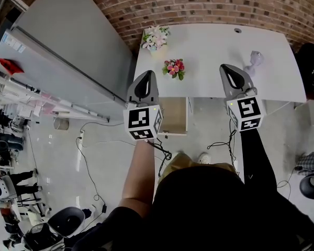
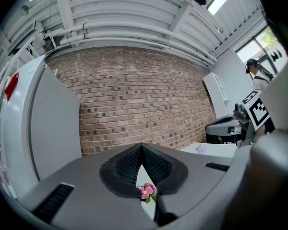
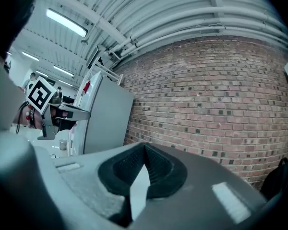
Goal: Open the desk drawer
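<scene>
A white desk [image 1: 209, 46] stands against the brick wall. Under its front edge sits a light wooden drawer unit [image 1: 174, 115]; from above I see mostly its top, and no drawer stands out from it. My left gripper [image 1: 146, 75] hovers level over the desk's front left corner, above and left of the unit, jaws shut on nothing. My right gripper [image 1: 225, 68] hangs over the desk's front edge to the unit's right, also shut and empty. In the left gripper view the pads [image 2: 129, 166] meet at the tip, and in the right gripper view the pads [image 3: 158, 169] do too.
A small pink flower bunch [image 1: 174, 68] lies on the desk between the grippers, a flower pot [image 1: 156, 37] stands at the back left, and a pale object [image 1: 254, 60] lies right. A grey cabinet [image 1: 68, 46] flanks the desk's left. Cables [image 1: 89, 166] trail on the floor.
</scene>
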Demonstrator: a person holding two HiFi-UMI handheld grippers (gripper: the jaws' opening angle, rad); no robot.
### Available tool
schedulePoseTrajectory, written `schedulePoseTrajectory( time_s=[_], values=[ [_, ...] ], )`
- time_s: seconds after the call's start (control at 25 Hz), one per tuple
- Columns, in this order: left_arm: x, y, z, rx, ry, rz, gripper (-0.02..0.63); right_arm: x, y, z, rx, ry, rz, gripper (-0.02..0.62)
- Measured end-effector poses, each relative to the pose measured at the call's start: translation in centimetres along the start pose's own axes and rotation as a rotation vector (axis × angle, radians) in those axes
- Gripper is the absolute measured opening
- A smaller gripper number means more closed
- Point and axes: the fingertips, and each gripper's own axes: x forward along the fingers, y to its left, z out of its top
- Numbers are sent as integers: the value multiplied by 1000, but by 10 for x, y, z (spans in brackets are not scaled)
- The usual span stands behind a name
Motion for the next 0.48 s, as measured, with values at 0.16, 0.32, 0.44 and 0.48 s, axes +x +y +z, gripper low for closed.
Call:
schedulePoseTrajectory(
  time_s=[0.16,0.32,0.44,0.48],
  values=[
    [-1,3,-1,6,5,8,9,2,3,3,11,-9,18,0],
    [-5,9,-4,2,7,18,9,3,7,4,18,-18,32,0],
    [-8,19,-4,11,8,32,9,8,10,7,9,-17,35,0],
    [-10,24,-4,11,8,37,9,10,12,8,7,-15,34,0]
  ],
)
